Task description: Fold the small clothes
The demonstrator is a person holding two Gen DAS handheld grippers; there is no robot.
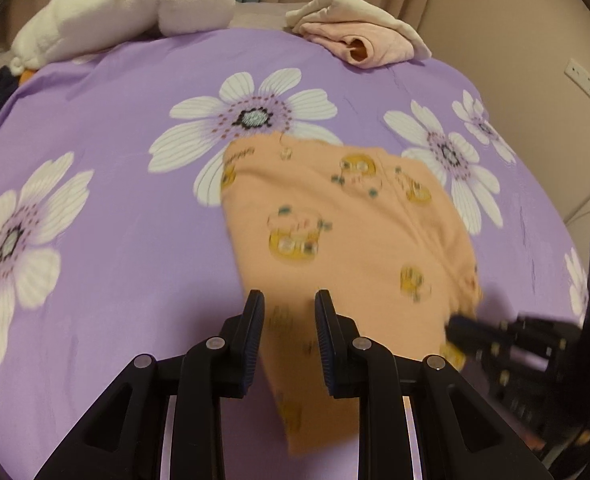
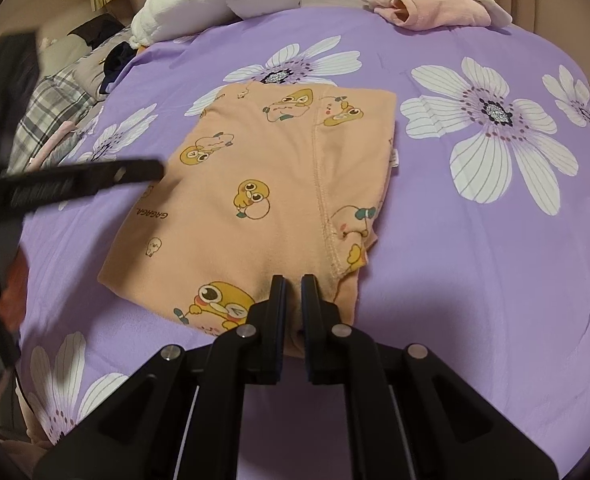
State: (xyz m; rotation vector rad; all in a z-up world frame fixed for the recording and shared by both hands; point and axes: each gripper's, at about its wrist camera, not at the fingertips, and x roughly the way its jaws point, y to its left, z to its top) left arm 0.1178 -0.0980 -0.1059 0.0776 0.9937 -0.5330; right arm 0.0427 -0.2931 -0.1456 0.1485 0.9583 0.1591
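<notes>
Lying lengthwise ahead of both jaws, the orange garment (image 2: 263,184) rests on the bed (image 2: 475,280). Right gripper (image 2: 293,292) pinches its near edge; left gripper (image 1: 289,308) hovers, jaws parted.

The orange garment (image 2: 263,184) carries the printed word "GAEAGA", upside down near its left edge; the small white tag on its right edge is unreadable

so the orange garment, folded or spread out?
Folded. The orange garment lies as a compact layered rectangle on the purple sheet, with doubled edges along its right side.
</notes>
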